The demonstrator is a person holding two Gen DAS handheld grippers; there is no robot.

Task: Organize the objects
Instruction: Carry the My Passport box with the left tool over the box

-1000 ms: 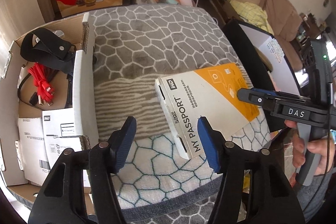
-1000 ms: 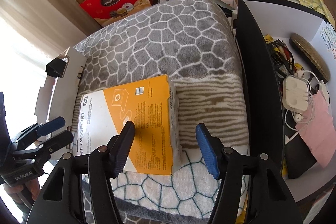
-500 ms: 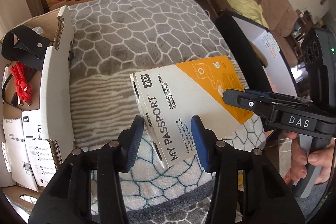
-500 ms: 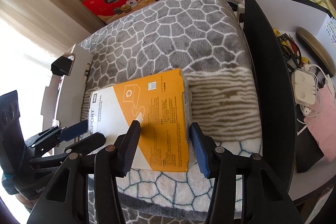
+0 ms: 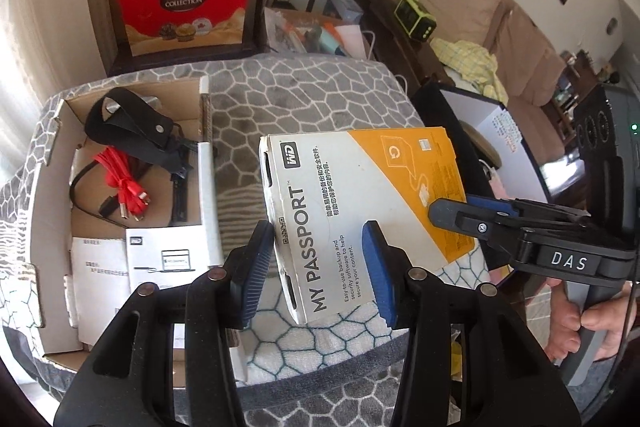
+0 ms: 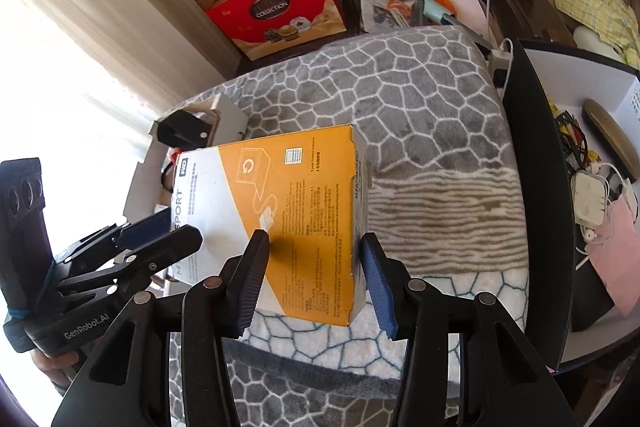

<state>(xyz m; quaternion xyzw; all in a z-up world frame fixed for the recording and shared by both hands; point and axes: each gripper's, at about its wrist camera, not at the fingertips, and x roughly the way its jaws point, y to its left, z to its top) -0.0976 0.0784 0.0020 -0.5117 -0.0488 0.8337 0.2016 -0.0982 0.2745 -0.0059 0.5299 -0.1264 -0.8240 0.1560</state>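
Note:
A white and orange WD My Passport box [image 5: 360,203] is held up above the grey patterned blanket [image 5: 304,99]. My left gripper [image 5: 320,267] is shut on its white end. My right gripper [image 6: 314,273] is shut on its orange end; the box also shows in the right wrist view [image 6: 280,211]. The right gripper shows in the left wrist view [image 5: 472,213], and the left one in the right wrist view [image 6: 168,235]. An open cardboard box [image 5: 52,187] at the left holds a black strap [image 5: 128,127], red cables [image 5: 120,183] and white leaflets [image 5: 160,259].
A black-walled white tray [image 6: 536,187] at the right holds earphones, cables and a pink pouch. Red gift boxes [image 5: 184,11] stand behind the blanket. A sofa with a yellow cloth [image 5: 472,63] is at the back right.
Both grippers have closed on the hard drive box and lifted it off the blanket. It now sits higher and nearer the cardboard box.

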